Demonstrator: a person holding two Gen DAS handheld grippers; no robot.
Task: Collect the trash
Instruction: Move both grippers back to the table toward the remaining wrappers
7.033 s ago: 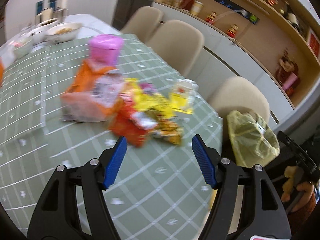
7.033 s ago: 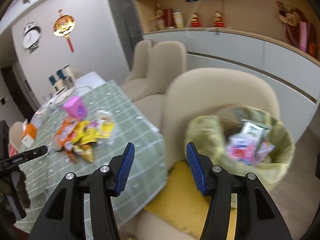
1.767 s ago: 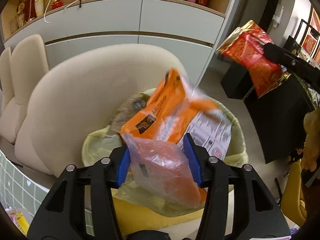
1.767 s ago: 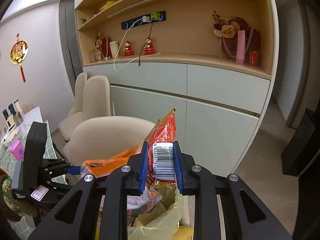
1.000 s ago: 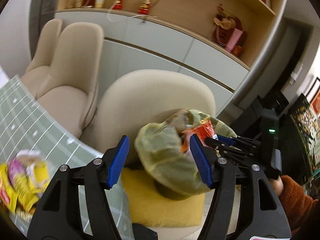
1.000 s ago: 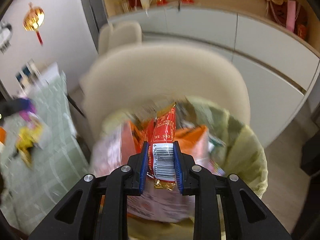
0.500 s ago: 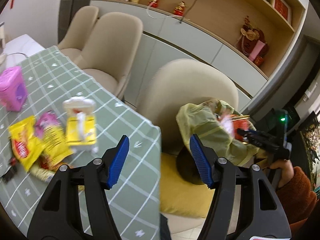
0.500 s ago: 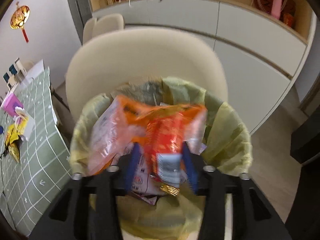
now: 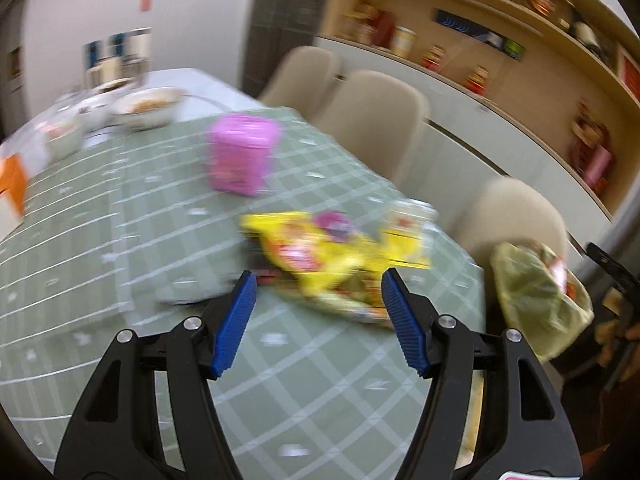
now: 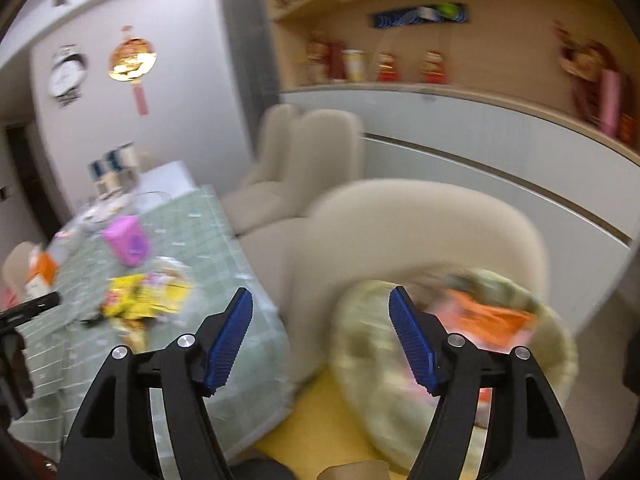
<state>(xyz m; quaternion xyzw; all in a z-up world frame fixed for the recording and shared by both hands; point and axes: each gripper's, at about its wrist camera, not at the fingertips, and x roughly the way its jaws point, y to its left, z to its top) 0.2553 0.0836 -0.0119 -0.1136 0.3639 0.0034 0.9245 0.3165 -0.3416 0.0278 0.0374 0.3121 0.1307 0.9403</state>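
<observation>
Here both grippers' fingers (image 9: 234,322) gape above wrappers (image 9: 316,256) and bin (image 10: 460,320).

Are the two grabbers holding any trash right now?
No. The left gripper is open over the wrappers on the table, and the right gripper is open beside the trash bag.

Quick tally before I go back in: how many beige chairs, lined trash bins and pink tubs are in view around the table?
beige chairs: 3
lined trash bin: 1
pink tub: 1
Total: 5
</observation>
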